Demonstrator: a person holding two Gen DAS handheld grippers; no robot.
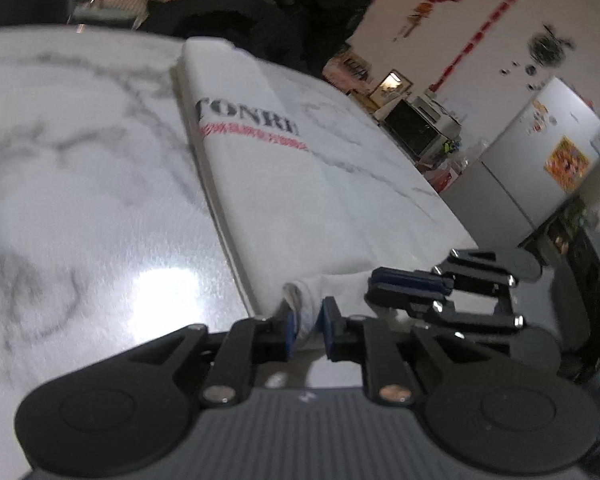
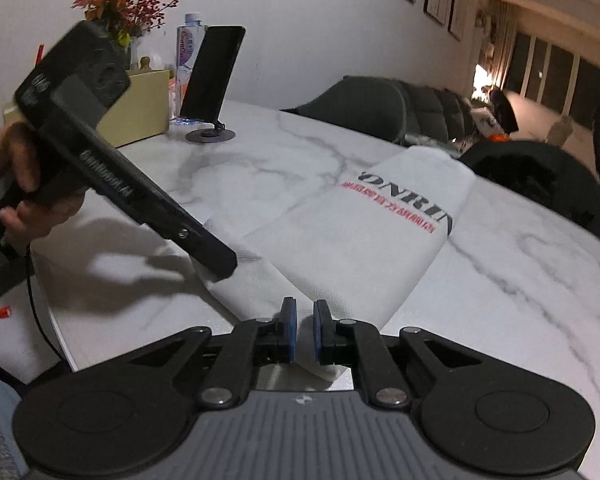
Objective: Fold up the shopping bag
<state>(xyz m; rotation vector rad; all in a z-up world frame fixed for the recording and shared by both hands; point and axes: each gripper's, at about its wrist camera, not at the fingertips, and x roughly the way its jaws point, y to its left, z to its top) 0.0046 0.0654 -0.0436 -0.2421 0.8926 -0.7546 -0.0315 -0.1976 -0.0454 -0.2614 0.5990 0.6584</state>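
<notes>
Flatly stretched out on the marble table [image 1: 80, 168]: white shopping bag [image 1: 284, 184], folded into a long strip, black and red lettering facing up. Near the table's front edge, left tongs [image 1: 307, 330] set narrow, blue pads pinching a bunched corner of the bag. Just beside, right tongs [image 2: 304, 332] also narrow, with white fabric between the pads [image 2: 289, 330]; firm grip or mere touch, cannot tell. Seen from the right wrist: a hand [image 2: 24, 184] around the left tool's black body. Farther back on the table, well apart from the bag: a phone on a stand [image 2: 212, 80], a water bottle [image 2: 187, 40], a yellow box [image 2: 140, 108], flowers [image 2: 128, 0].
</notes>
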